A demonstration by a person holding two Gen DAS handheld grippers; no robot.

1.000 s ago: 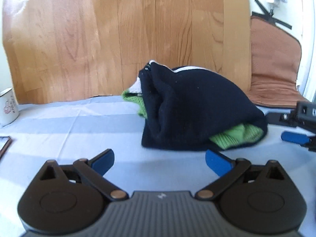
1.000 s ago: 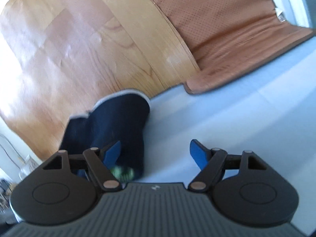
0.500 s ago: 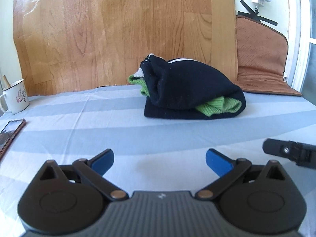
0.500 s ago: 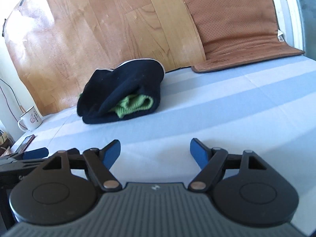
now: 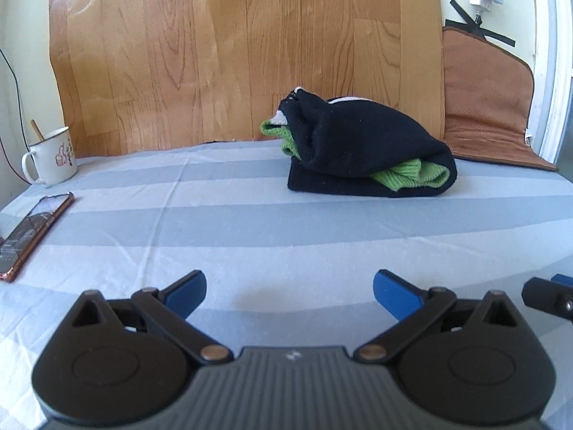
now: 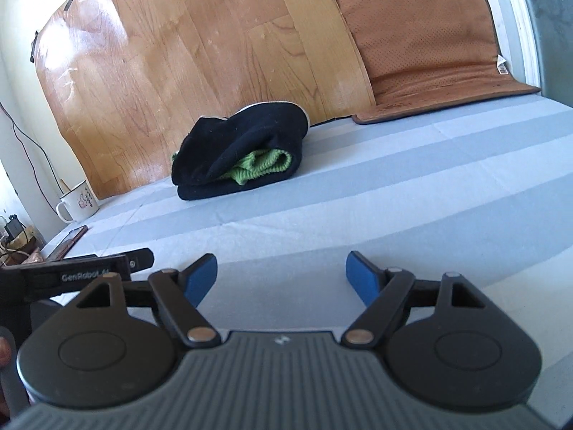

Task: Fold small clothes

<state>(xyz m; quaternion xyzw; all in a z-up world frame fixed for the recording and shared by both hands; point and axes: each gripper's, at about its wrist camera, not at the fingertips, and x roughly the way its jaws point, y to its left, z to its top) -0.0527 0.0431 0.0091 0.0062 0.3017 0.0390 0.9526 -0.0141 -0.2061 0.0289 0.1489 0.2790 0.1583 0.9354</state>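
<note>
- Left wrist view: your left gripper (image 5: 289, 285) stands wide with nothing between its blue pads, low over the striped grey sheet (image 5: 250, 236).
- The folded dark garment (image 5: 369, 150) lies far and right of centre on the sheet, well apart from the pads, with green knit (image 5: 412, 175) showing at its open end.
- At far left a white mug (image 5: 52, 161) with a thumbs-up print and a stick in it; nearer, a phone (image 5: 32, 233) flat by the left edge.
- Behind, a wood-grain panel (image 5: 232, 53); to its right a brown mat (image 5: 487, 107) leans on the wall. A tip of the other gripper shows at the right edge.
- Nothing lies between the pads and the garment.
- Right wrist view: your right gripper (image 6: 281, 274) is also spread wide and empty over the sheet.
- The garment sits far and left of centre, mug and phone at far left, mat at far right.
- The black bar (image 6: 82, 274) at near left reads "GenRobot"; the letters after it are too small to tell.
</note>
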